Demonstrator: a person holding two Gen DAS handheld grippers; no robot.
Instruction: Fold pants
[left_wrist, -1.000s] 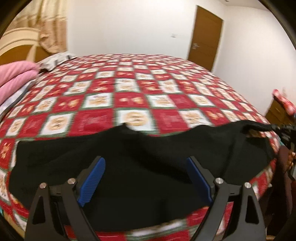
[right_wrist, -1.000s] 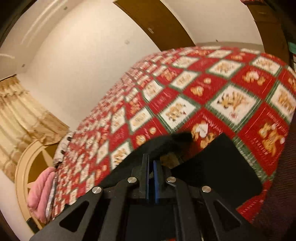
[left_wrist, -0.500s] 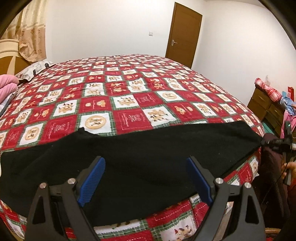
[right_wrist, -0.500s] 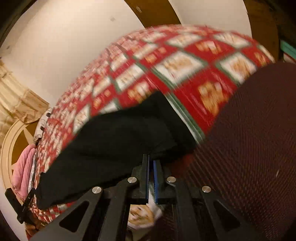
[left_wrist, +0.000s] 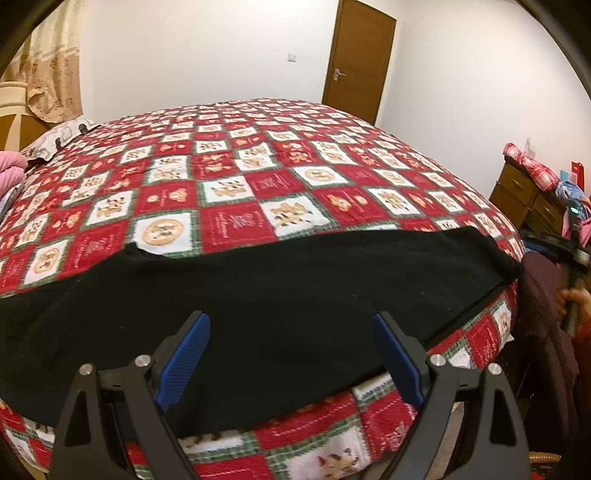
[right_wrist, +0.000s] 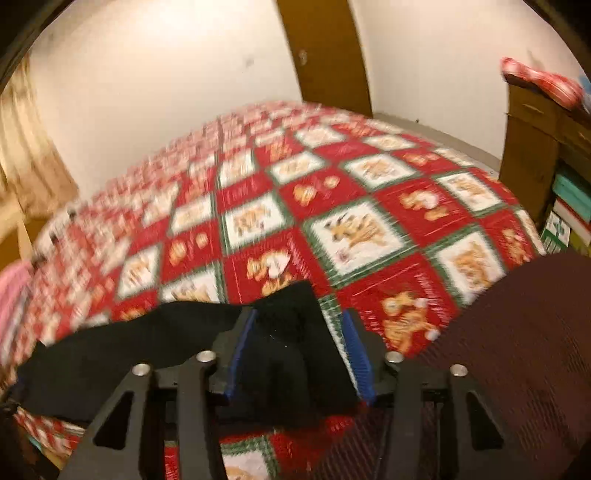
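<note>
Black pants lie spread in a long strip along the near edge of the bed, over the red patchwork quilt. My left gripper hovers over the middle of the strip, open wide, with nothing pinched between its blue pads. In the right wrist view, my right gripper is at the right end of the pants. Its jaws are opening, and the cloth's corner lies loose between the pads. This view is blurred by motion.
A brown door stands beyond the bed. A wooden dresser with piled cloth is at the right. A pillow and a pink blanket sit at the left. A person's hand and dark sleeve are near the bed's right corner.
The pants went from bunched and lifted to flat along the bed edge. The right gripper, shut on the cloth corner before, has parted its jaws. The left gripper's view shifted rightward.
</note>
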